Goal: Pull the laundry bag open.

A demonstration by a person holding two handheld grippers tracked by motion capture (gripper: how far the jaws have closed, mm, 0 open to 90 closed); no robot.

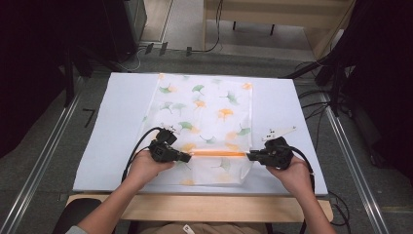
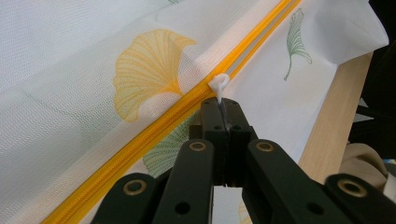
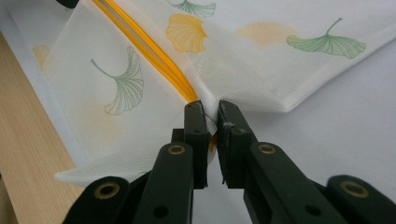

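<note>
**A:** ok so where's the bag sitting? I see a white mesh zip bag printed with green and orange ginkgo leaves (image 1: 204,117) lying flat on the white-covered worktop (image 1: 122,122). It runs from the far edge down to the near edge, roughly in the middle.

**B:** yep, and the orange zipper (image 1: 216,153) runs crosswise close to the bag's near end, parallel to the worktop's near edge. Both grippers sit right on that line, one at each end of it.

**A:** left gripper (image 1: 187,157)?

**B:** it's at the zipper's left end, jaws pressed together on the small white zipper pull tab (image 2: 219,86). In the left gripper view the tab sticks up out of the closed tips, with the orange teeth just beyond it. The zipper looks parted past the slider in that view.

**A:** and the right gripper (image 1: 249,156)?

**B:** it's at the bag's right edge, pinching the mesh fabric right where the zipper ends. In the right gripper view the jaws clamp a bunched fold of cloth, with a narrow gap left between them. The bag's corner is lifted a little off the white surface there.

**A:** hands?

**B:** both come in from the near edge, wrists just over the wooden lip (image 1: 204,207).
</note>
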